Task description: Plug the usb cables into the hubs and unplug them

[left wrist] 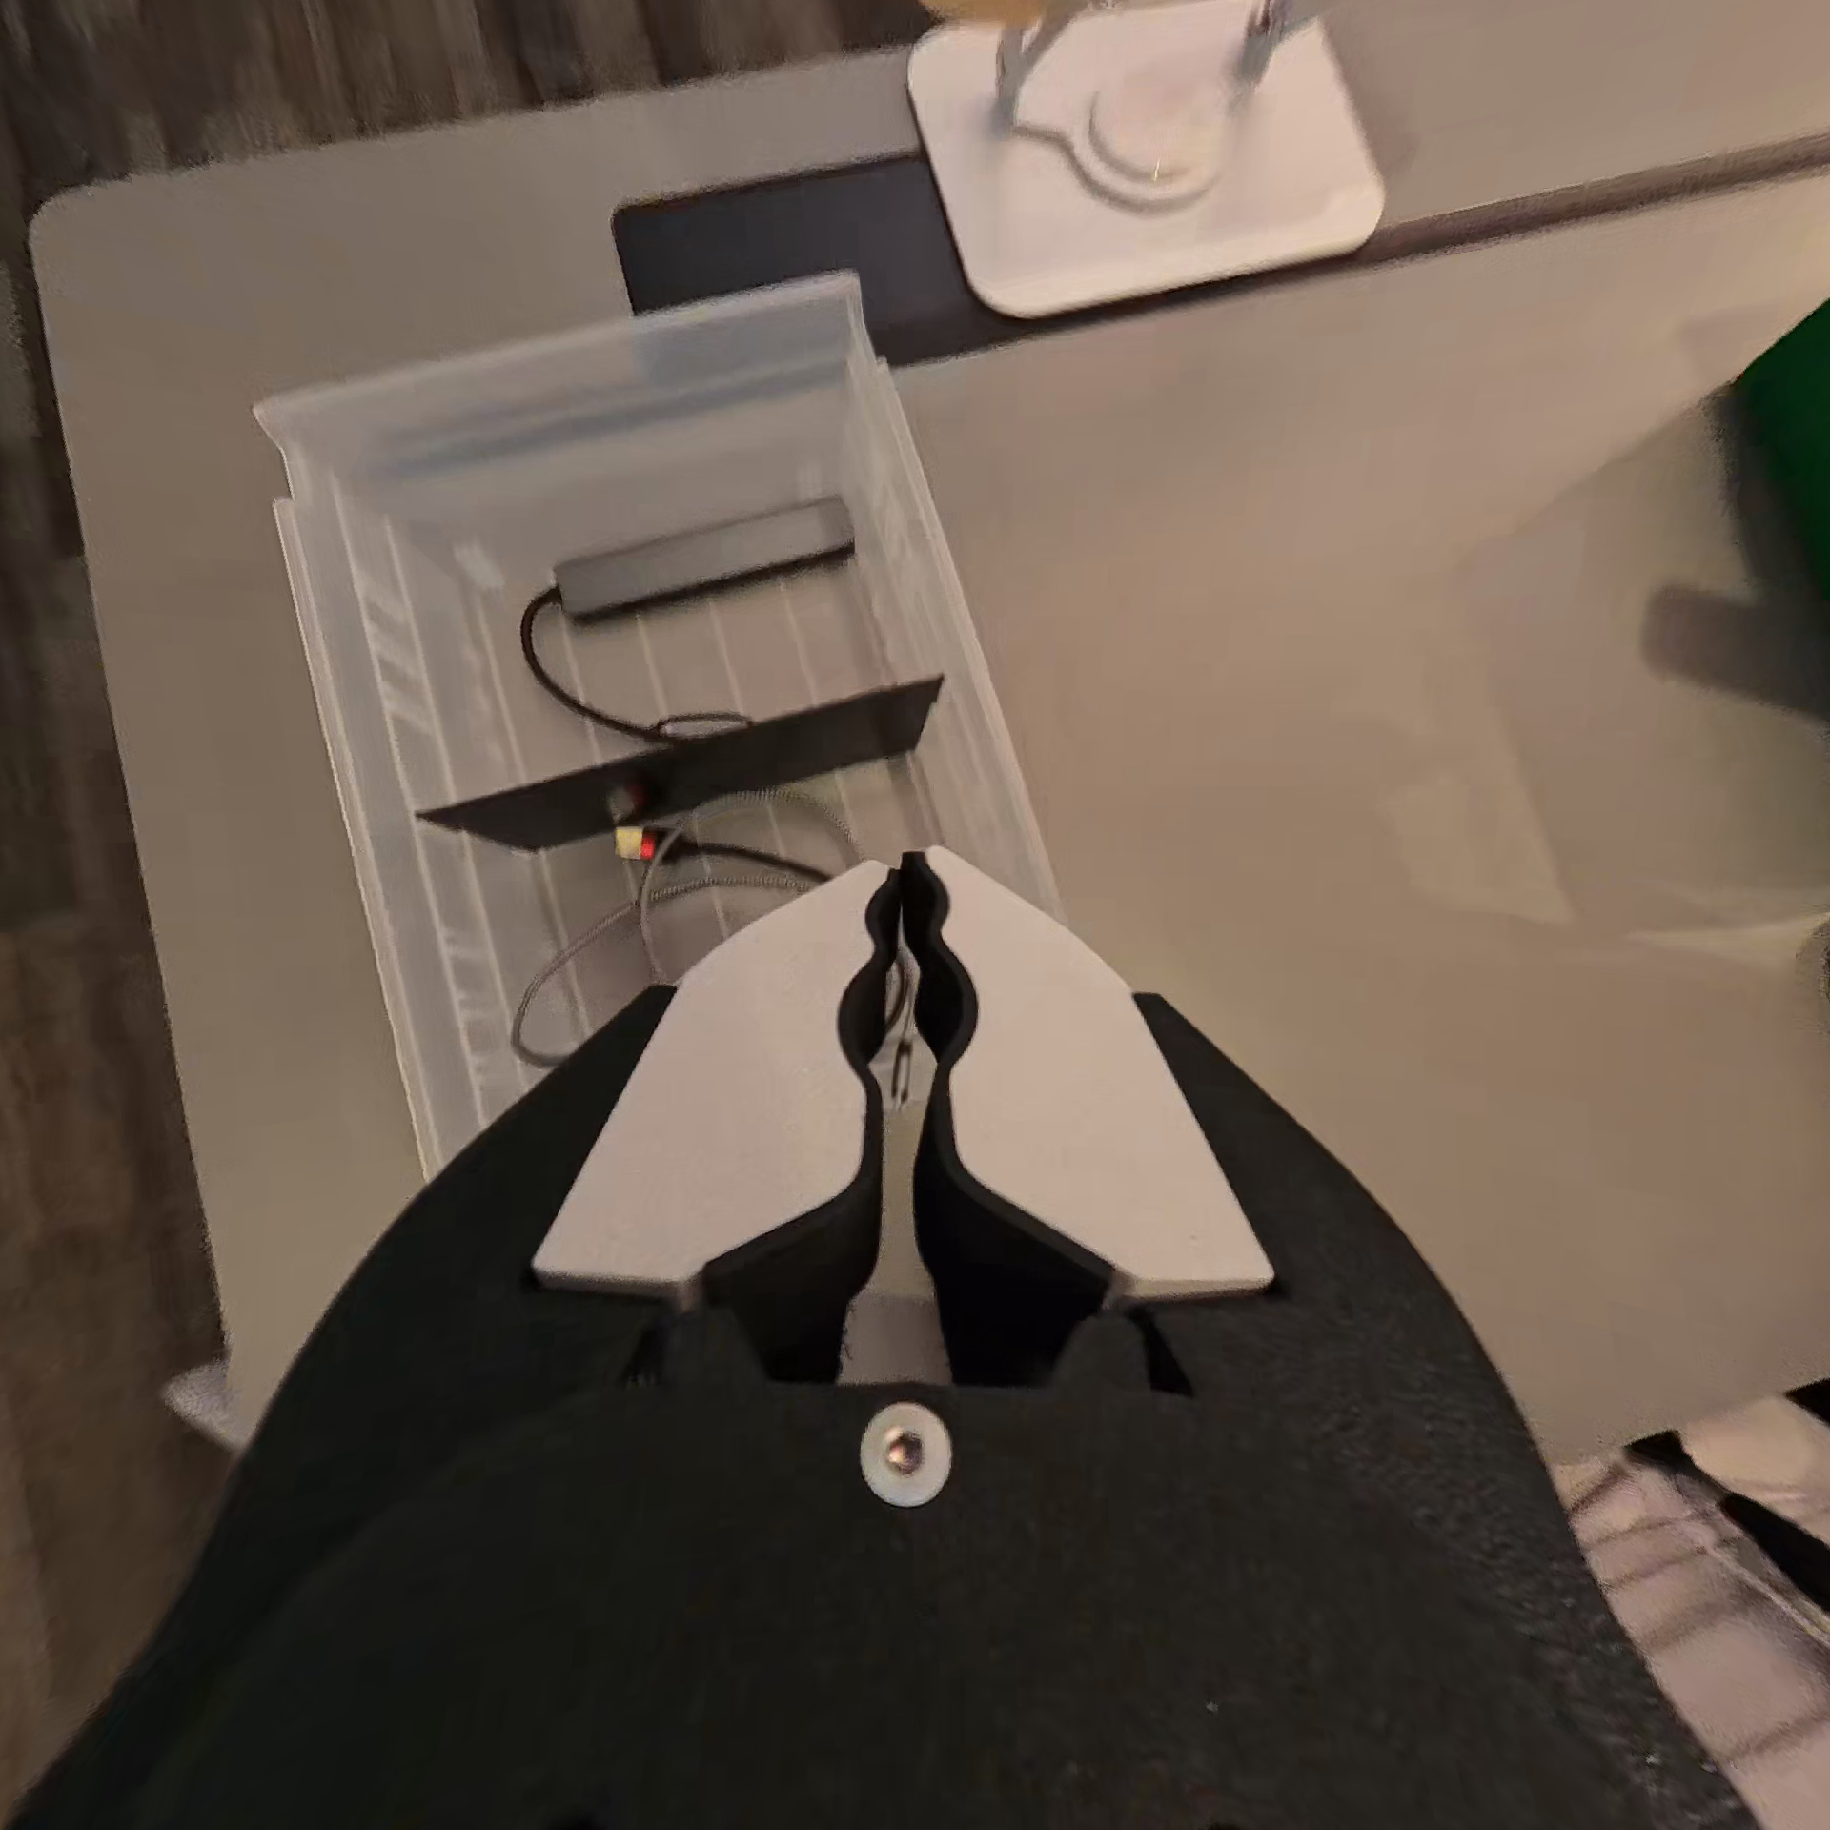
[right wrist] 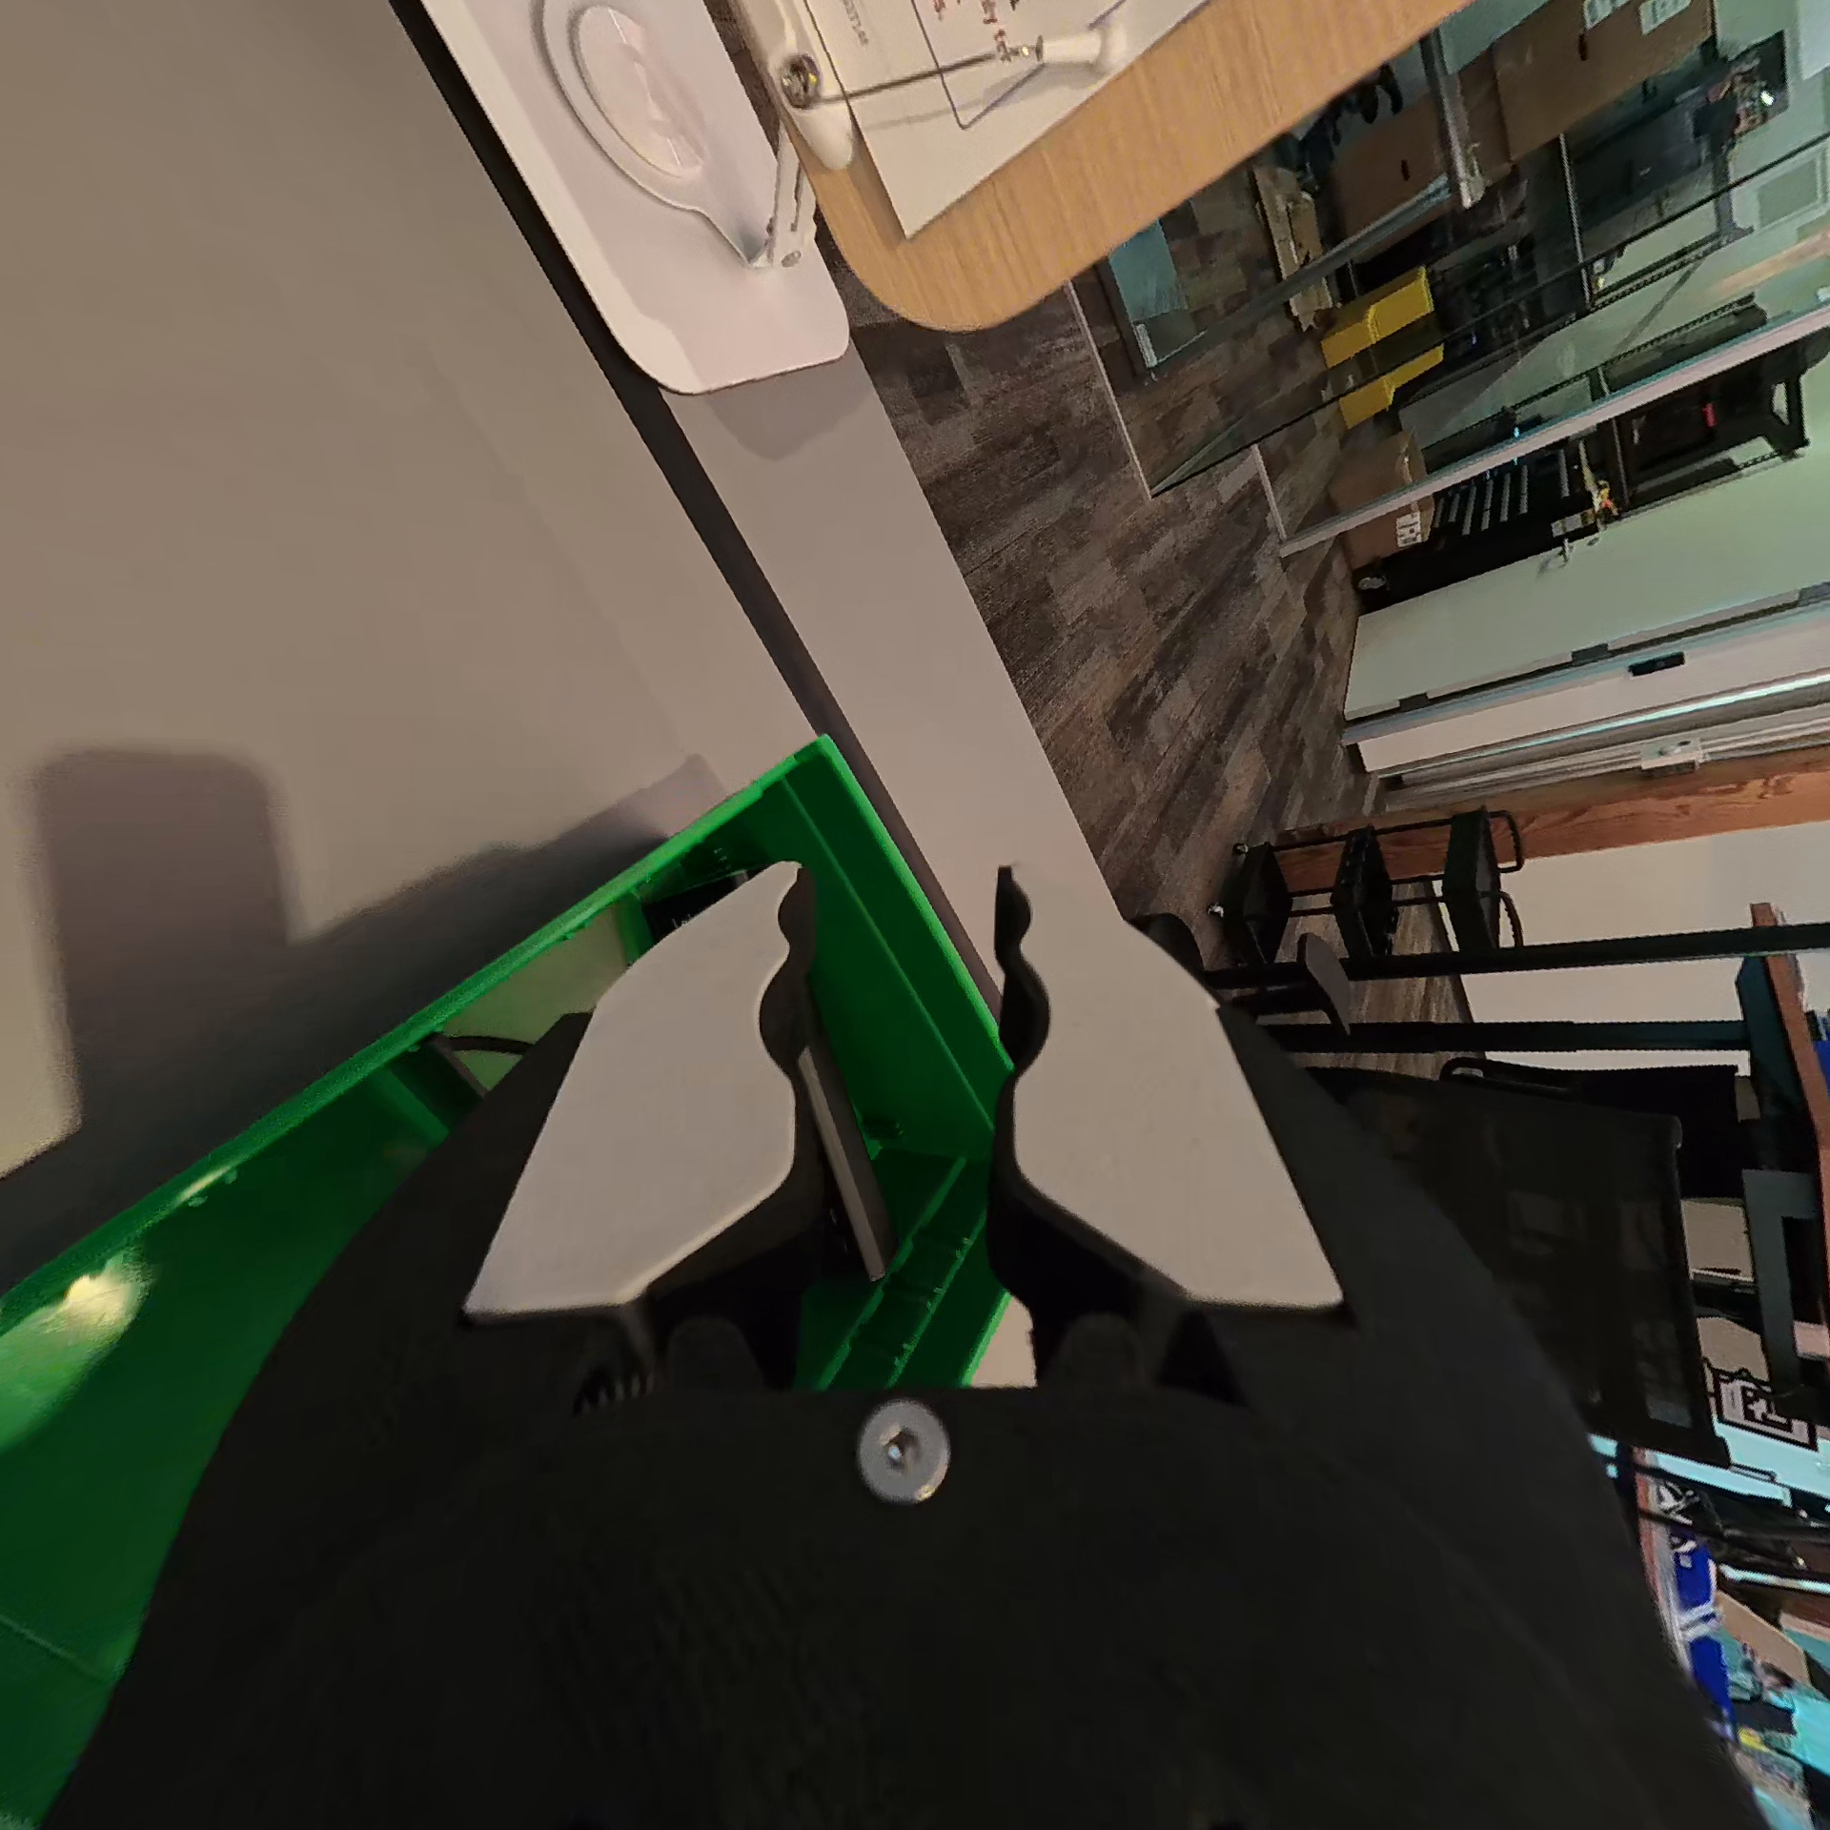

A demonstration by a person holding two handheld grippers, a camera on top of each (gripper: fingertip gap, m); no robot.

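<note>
In the left wrist view a clear plastic bin (left wrist: 327, 594) stands on the grey table. It holds a grey USB hub (left wrist: 703, 569) with a black lead, a black divider (left wrist: 792, 738), a red and yellow plug (left wrist: 634, 844) and a grey braided cable (left wrist: 564, 980). My left gripper (left wrist: 906, 866) hovers over the bin's near right part with its fingertips shut together. A thin grey cable shows through the slit between the pads; I cannot tell if it is gripped. My right gripper (right wrist: 901, 881) is open over a green bin (right wrist: 871, 891). A flat grey hub (right wrist: 842, 1169) lies in that bin between the fingers, untouched.
A white lamp base (left wrist: 1149, 158) sits at the table's far edge, also in the right wrist view (right wrist: 673, 198), beside a dark mat (left wrist: 782, 257). The green bin shows at the right edge (left wrist: 1792, 396). The table edge and floor lie right of the green bin (right wrist: 1139, 594). Spacing between my two grippers at the tips: around 50 cm.
</note>
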